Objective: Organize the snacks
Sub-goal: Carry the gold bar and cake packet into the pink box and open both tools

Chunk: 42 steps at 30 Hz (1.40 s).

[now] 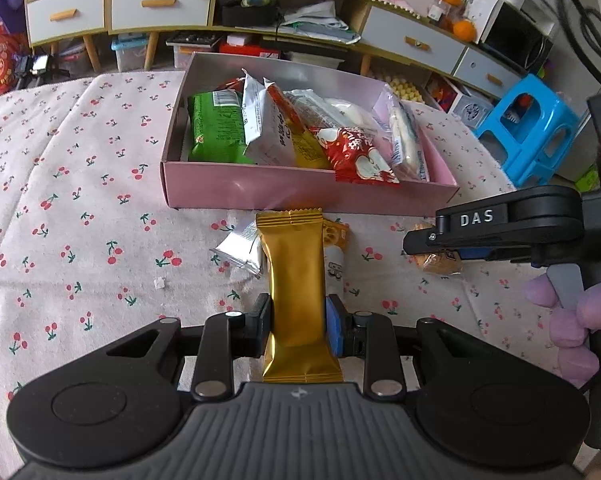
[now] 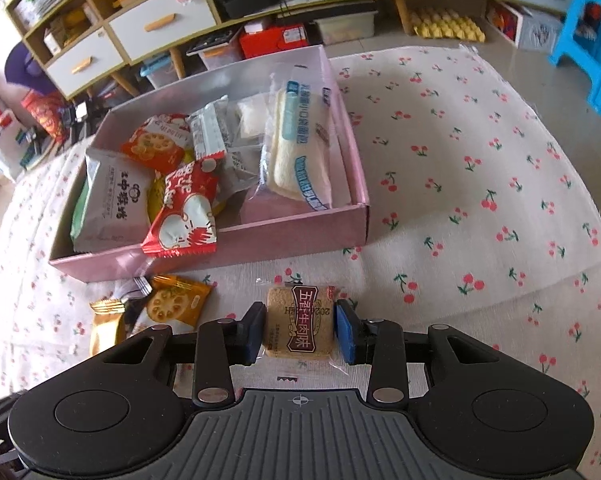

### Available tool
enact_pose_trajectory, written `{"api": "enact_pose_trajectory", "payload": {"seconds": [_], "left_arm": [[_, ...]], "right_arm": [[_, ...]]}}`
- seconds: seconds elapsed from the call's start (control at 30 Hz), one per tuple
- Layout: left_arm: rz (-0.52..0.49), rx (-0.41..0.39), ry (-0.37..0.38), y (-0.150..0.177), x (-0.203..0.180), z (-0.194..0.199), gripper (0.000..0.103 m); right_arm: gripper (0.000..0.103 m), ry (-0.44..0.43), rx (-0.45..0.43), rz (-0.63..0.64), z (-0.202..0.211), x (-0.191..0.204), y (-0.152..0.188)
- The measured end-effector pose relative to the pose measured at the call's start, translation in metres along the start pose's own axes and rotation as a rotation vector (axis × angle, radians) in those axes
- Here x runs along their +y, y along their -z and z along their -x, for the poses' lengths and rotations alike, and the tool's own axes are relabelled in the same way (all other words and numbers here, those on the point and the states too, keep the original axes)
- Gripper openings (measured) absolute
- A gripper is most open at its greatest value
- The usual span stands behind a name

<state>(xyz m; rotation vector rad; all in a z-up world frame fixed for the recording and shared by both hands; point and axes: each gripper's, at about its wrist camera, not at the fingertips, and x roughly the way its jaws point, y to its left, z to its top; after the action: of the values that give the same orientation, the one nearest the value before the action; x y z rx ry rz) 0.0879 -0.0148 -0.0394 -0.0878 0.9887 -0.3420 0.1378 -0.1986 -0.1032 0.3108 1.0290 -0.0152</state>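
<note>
Gold snack bar (image 1: 296, 292): was clamped across its middle by the left gripper (image 1: 298, 322), lengthwise along the fingers, its far end just short of the near wall of the pink box (image 1: 300, 196).
Left gripper: jaws were pressed together on the gold snack bar, a black pad on one side and a blue pad on the other.
Biscuit packet (image 2: 299, 322): a clear wrapper with a brown biscuit and a maroon label, it sat between the fingers of the right gripper (image 2: 300, 328), on the cherry-print cloth (image 2: 480, 184) just before the box's near wall.
Right gripper: jaws had drawn in against both sides of the biscuit packet, the pads touching its wrapper.
Pink box: lay on the cloth beyond both grippers, open-topped, holding a green packet (image 1: 216, 128), a white packet (image 2: 114, 208), a red packet (image 2: 184, 220) leaning over the near wall, and a long cream roll (image 2: 300, 148) along its right wall.
Loose snacks: an orange packet (image 2: 176, 300) and a silver packet (image 1: 240, 250) lay on the cloth close to the box's near wall, beside the gold snack bar.
Hand (image 1: 572, 320): its fingers gripped the right gripper's trigger, at the right edge of the left wrist view.
Surroundings: drawer cabinets (image 1: 140, 4) stood behind the cloth, a blue stool (image 1: 536, 128) to the right.
</note>
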Motion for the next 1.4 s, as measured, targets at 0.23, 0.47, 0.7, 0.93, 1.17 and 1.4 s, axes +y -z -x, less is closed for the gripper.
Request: {"api": "enact_pose_trajectory", "payload": {"seconds": [0.23,0.47,0.7,0.93,1.17,1.4], "left_arm": [[0.046,-0.002,0.048,-0.007,0.005,0.009,0.026],[0.1,-0.037,0.091,-0.016,0.01,0.02,0.026],[0.134,-0.122,0.128,-0.037,0.011,0.024,0.026],[0.111,-0.236,0.146,-0.06,0.002,0.012,0.026],[0.09,-0.316,0.152,-0.074,-0.005,-0.006,0.026],[0.099,-0.32,0.103,-0.078,0.008,-0.017,0.026]], "right_arm": [[0.035,-0.081,0.006,-0.098,0.017,-0.013,-0.003],[0.035,-0.161,-0.033,-0.142,0.039,-0.013,-0.007],[0.035,-0.196,-0.103,-0.177,0.049,-0.01,-0.018],[0.036,-0.231,-0.184,-0.24,0.043,-0.012,-0.036],[0.036,-0.259,-0.235,-0.306,0.032,-0.015,-0.049],[0.036,-0.259,-0.245,-0.31,0.013,-0.006,-0.051]]}}
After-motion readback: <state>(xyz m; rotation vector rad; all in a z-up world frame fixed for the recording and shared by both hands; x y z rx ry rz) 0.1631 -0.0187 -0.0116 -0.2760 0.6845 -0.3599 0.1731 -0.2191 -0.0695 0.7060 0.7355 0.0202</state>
